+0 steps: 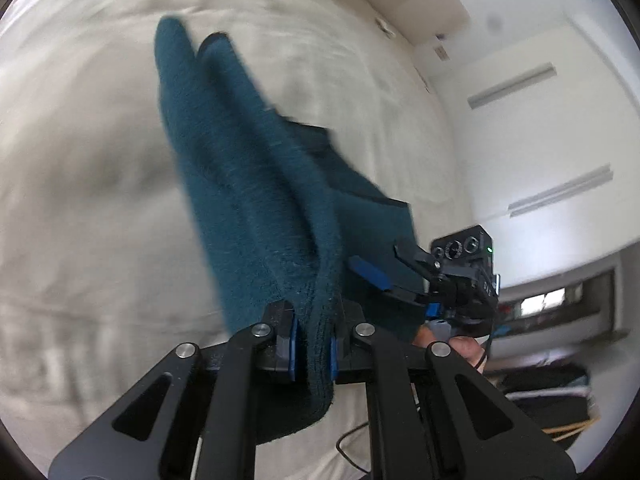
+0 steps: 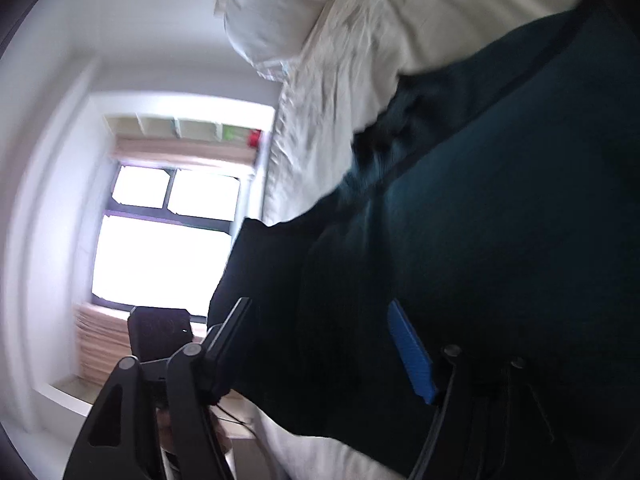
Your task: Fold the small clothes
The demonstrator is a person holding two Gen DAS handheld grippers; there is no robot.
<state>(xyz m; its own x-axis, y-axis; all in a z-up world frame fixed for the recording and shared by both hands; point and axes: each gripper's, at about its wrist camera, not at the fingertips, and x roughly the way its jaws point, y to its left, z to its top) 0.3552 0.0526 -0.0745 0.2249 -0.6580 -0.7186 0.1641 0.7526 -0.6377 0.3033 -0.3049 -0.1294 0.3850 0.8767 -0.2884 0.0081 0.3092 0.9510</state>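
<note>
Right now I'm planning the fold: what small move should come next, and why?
Probably close the right gripper on the dark teal knitted garment. Its jaws stand open with the cloth lying between them, unpinched, while the left gripper is already shut on a bunched edge and holds the garment above the cream bedsheet. A second grip would likely let the piece be spread flat.

Cream bedsheet (image 1: 100, 168), rumpled and blurred, spread across a bed; white pillow (image 2: 272, 12) at its head. White walls (image 1: 520, 140) with two pale horizontal strips (image 1: 512, 85), and a low dark shelf unit (image 1: 560, 300) beyond. Bright multi-pane window (image 2: 160, 248) washed out by daylight, open cubby shelving (image 2: 180, 126) above it, dark chair back (image 2: 160, 332) below.
</note>
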